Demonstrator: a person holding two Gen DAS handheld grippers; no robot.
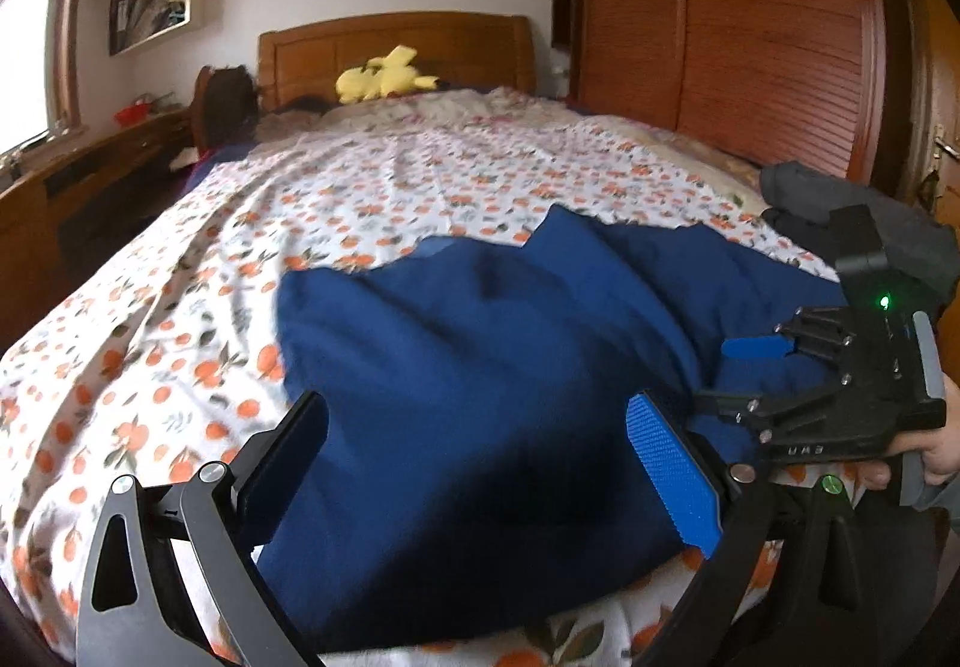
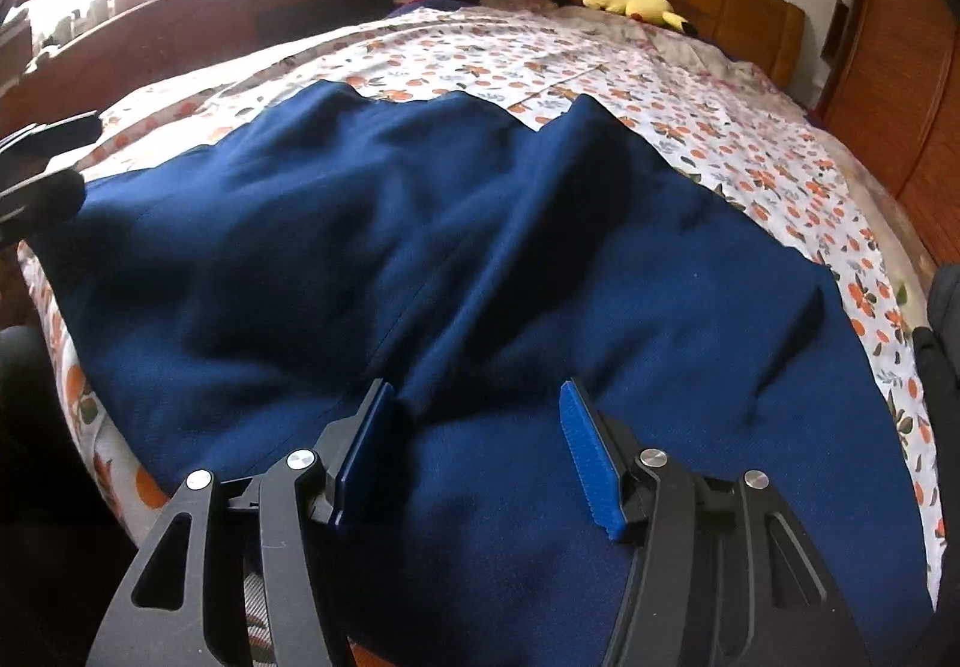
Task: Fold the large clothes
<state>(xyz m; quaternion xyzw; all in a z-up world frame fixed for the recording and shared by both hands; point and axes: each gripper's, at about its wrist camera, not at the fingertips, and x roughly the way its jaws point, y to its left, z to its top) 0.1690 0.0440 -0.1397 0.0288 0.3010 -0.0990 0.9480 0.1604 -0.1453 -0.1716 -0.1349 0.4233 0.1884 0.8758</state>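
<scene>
Left wrist view: a navy blue garment (image 1: 480, 367) lies spread on the bed (image 1: 390, 175), over an orange-print sheet, at the near end and well apart from the yellow plush toy (image 1: 384, 75) at the headboard. The cloth is rumpled, with soft ridges and a ragged far edge; judged soft, limp, fairly thick and not slippery or fragile, it should drape and sag when lifted, so a corner or hem edge is the sound place to take hold. The left hand-held gripper (image 1: 480, 463) hangs over the near part of the garment, tilted downward, its jaws standing wide apart with nothing pinched between them: released. At the right edge the right hand-held gripper (image 1: 720, 373) is seen from the side, held in a hand (image 1: 936, 457), low over the cloth beside a dark grey item (image 1: 840, 205) at the bed's right margin. Right wrist view: the garment (image 2: 480, 247) fills the near bed, and a raised fold runs away from between the fingers. The right hand-held gripper (image 2: 474, 451) points steeply down at that fold, jaws parted, pads (image 2: 591, 469) not pressing the cloth: released, nothing grasped.
</scene>
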